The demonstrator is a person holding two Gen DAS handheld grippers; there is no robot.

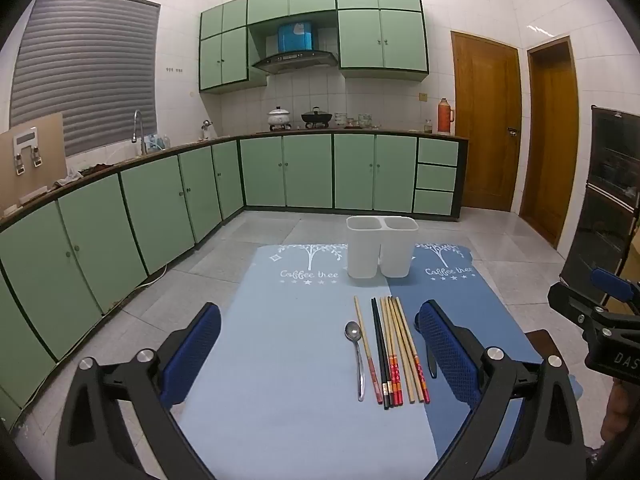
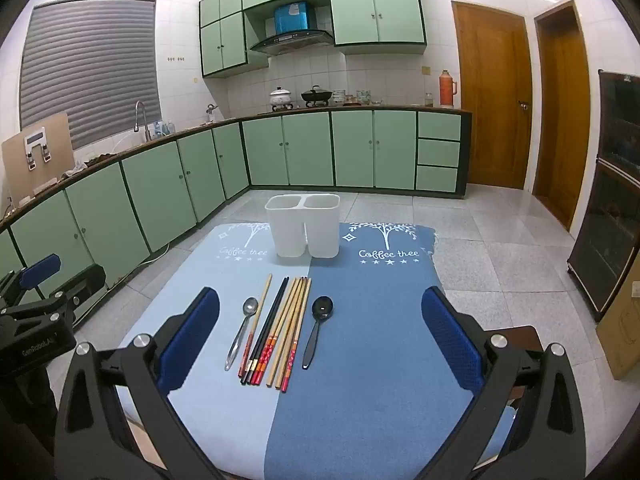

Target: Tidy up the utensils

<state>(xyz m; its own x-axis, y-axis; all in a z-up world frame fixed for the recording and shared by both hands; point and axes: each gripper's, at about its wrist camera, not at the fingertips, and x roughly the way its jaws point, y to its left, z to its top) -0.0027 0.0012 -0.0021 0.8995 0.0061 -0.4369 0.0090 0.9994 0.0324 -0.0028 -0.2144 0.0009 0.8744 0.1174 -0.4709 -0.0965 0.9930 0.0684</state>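
A white two-compartment utensil holder (image 1: 380, 251) (image 2: 303, 225) stands empty at the far end of the blue mat. Before it lie several chopsticks (image 1: 394, 350) (image 2: 280, 328) side by side. A metal spoon (image 1: 356, 356) (image 2: 242, 328) lies at their left. A black spoon (image 2: 318, 324) lies at their right; in the left wrist view only its handle (image 1: 431, 362) shows beside my right finger. My left gripper (image 1: 320, 344) is open and empty, above the mat's near part. My right gripper (image 2: 320, 328) is open and empty, with the utensils between its fingers in view.
The two-tone blue mat (image 1: 280, 360) (image 2: 380, 360) covers a small table. The right gripper's body (image 1: 600, 320) shows at the right edge of the left view; the left gripper's body (image 2: 36, 320) at the left edge of the right view. Green kitchen cabinets (image 1: 120, 220) run behind.
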